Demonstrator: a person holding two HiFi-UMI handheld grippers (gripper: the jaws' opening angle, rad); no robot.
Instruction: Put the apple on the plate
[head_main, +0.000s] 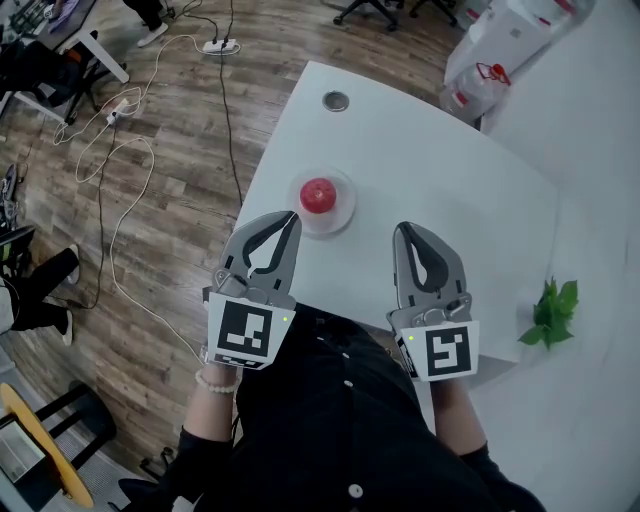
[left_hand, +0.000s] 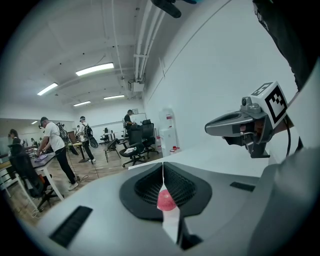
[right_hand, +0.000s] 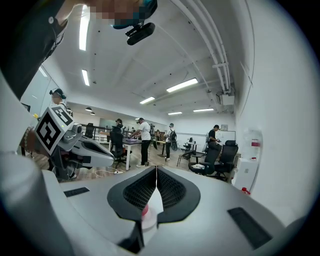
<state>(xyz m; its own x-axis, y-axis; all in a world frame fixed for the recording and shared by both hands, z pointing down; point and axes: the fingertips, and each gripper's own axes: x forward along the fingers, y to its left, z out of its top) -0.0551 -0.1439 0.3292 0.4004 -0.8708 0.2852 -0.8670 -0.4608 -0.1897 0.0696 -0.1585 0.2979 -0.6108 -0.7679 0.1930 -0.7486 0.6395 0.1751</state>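
Camera positions, as I logged them from the remote station:

1. Head view. It sat high above the table (head_main: 430, 170) and faced steeply down. It was far enough off to take in the left gripper (head_main: 296, 216) at picture left, the right gripper (head_main: 402, 229) beside it, and the floor (head_main: 150, 200) past the table's edge.
2. Left gripper view. It rode on that gripper, very near its fingers (left_hand: 145, 185), and faced along them almost level into the room.
3. Right gripper view. Seated the same way, it looked along its own fingers (right_hand: 172, 190).
4. Shared ground. All three took in the apple (head_main: 318, 196) on the plate (head_main: 345, 213). Each gripper view caught the other gripper at its edge.
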